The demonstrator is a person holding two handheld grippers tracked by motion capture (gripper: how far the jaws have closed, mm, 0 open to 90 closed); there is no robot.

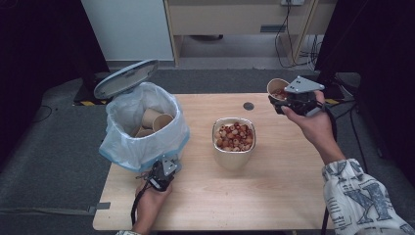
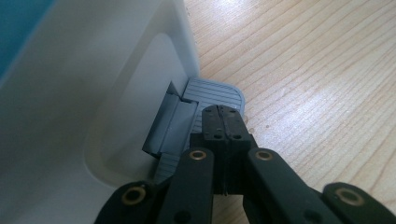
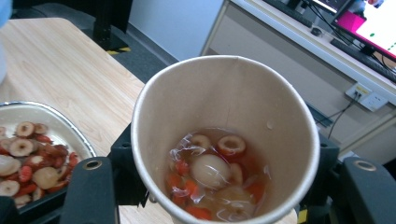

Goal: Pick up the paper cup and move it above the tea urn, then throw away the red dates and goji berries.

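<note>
The right gripper (image 1: 286, 101) jaws squeeze a paper cup (image 3: 224, 140) of fruit above the table's (image 1: 274, 196) far corner. Tip slowly over the bowl (image 1: 234, 139). The left gripper (image 2: 223, 122), jaws shut and empty, presses the bin pedal (image 2: 219, 93).

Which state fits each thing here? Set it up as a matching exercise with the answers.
Things:
1. paper cup
2. bin lid
3. metal bowl
4. pedal

States:
A. raised open above the bag
B. pressed by the shut left gripper
C. held in the right gripper, fruit and liquid inside
D. standing mid-table, filled with dried fruit

Pairs: 1-C, 2-A, 3-D, 4-B
</note>
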